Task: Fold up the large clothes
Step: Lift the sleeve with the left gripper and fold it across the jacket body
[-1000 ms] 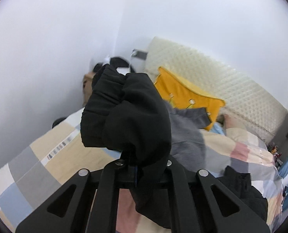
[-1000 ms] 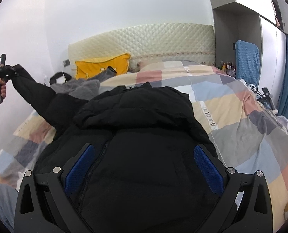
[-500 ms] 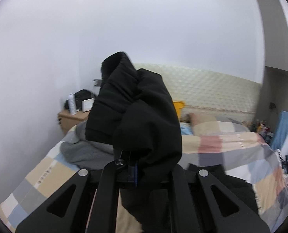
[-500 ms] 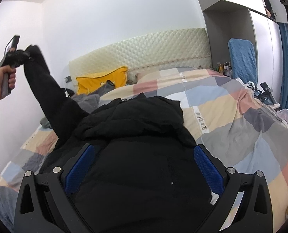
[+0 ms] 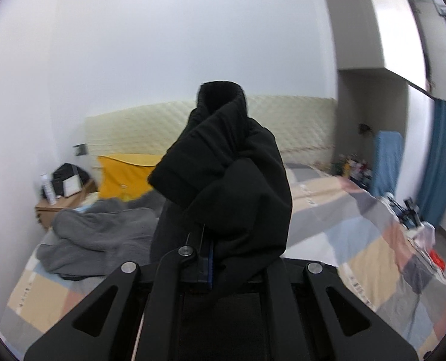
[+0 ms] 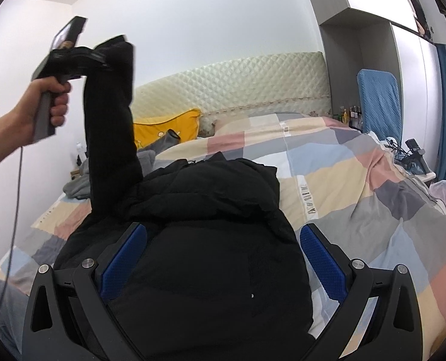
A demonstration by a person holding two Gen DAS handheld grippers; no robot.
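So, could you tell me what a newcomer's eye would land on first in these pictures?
Probably the black jacket spread over the patchwork bed cover, one sleeve hoisted high by the left gripper, which is clamped on the cuff. Next, the right gripper, open, hovers over the jacket's body. Behind, a yellow pillow leans against the quilted headboard.

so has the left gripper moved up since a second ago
Yes. In the right wrist view the left gripper holding the sleeve has risen from below the headboard top to above it.
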